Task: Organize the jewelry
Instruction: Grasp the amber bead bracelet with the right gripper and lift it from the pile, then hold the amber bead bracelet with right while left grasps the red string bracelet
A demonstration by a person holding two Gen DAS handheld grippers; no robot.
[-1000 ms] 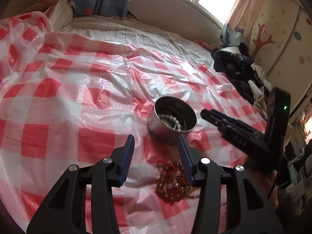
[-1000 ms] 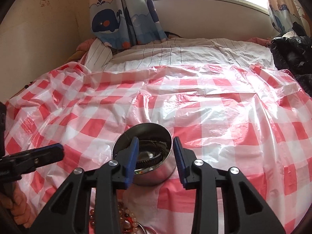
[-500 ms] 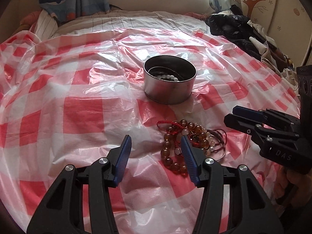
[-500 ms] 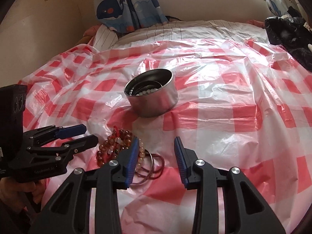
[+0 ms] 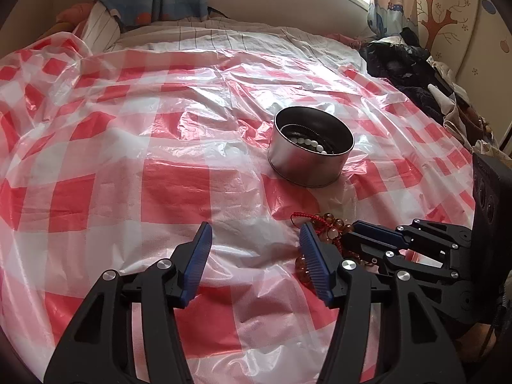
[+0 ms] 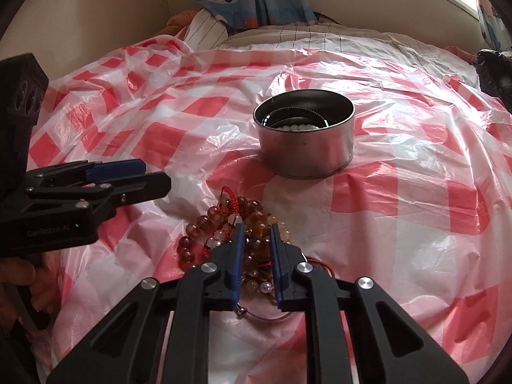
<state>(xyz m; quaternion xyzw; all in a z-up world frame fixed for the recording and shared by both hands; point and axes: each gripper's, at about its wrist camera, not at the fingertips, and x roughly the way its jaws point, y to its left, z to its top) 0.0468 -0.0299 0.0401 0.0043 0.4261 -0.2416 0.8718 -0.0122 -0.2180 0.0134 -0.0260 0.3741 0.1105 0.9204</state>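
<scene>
Amber beads (image 6: 252, 230) sat in a tangled pile on the bed's checked plastic sheet (image 6: 400, 198), and the right hand-held gripper (image 6: 255, 233) was down over them, fingers narrowed on either side of the pile, a few beads between the pads. Couldn't tell if it was actually pinching them yet. The left hand-held gripper (image 5: 256, 235) hung just to its left, fingers spread wide with nothing in them, beads by its right finger. A steel tin (image 6: 307, 134) stood just ahead of both, white beads (image 5: 308, 142) already inside.
</scene>
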